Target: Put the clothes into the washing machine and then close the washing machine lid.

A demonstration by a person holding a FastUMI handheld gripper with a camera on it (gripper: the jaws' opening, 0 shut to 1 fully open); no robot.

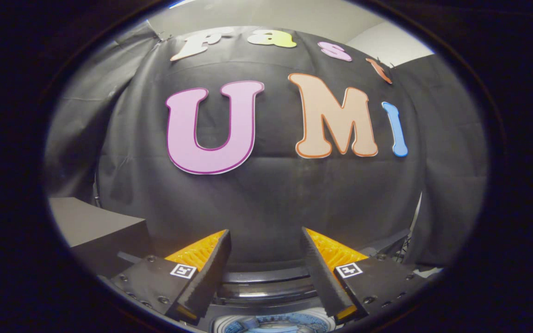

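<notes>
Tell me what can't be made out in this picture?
- Washing machine: a dark rim and a slice of the top show between and below the open fingers; the fingers cover the rest.
- Whether the lid is open or shut: cannot tell.
- Clothes: cannot tell whether any are inside.
- Panel at the bottom: cut off, markings too small.
- Grey box beside the machine: partly cut off, its purpose is unclear.
- Gripper: holds nothing.

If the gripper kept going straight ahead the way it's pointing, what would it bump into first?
Most likely the black cloth wall of the booth. The gripper is open, with nothing between its fingers, and it points over the round washing machine top just below them. How far off the cloth hangs is hard to judge.
</notes>
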